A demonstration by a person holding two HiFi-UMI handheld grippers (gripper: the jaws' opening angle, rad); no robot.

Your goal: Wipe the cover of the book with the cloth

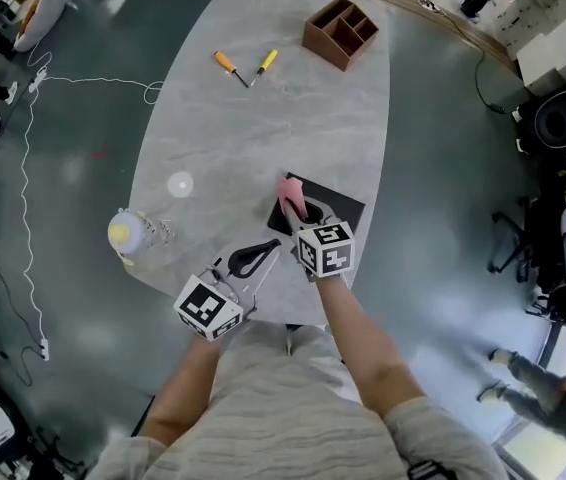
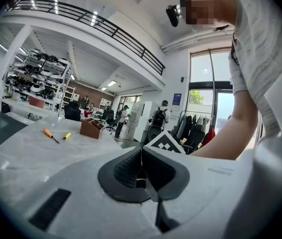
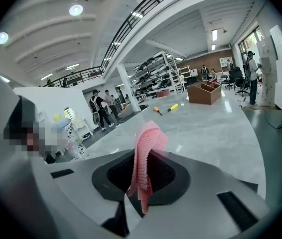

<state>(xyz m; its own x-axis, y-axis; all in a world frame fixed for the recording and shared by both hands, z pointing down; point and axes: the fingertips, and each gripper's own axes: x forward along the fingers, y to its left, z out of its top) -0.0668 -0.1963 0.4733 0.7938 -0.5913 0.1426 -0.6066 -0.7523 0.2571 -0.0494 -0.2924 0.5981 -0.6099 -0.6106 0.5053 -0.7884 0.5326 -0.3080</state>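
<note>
A black book (image 1: 340, 209) lies near the front edge of the grey marble table (image 1: 263, 138). My right gripper (image 1: 299, 216) hovers over the book's left part, shut on a pink cloth (image 1: 290, 196) that sticks up from its jaws. In the right gripper view the cloth (image 3: 148, 142) is pinched between the dark pads of that gripper (image 3: 142, 176) and droops over them. My left gripper (image 1: 254, 258) sits left of the book, just above the table's front edge. Its jaws (image 2: 142, 167) are shut with nothing between them.
Two screwdrivers, one orange (image 1: 230, 67) and one yellow (image 1: 264, 64), lie at the far side beside a wooden divided box (image 1: 340, 31). A clear bottle with a yellow cap (image 1: 129, 235) and a small round lid (image 1: 180, 183) are at the left edge.
</note>
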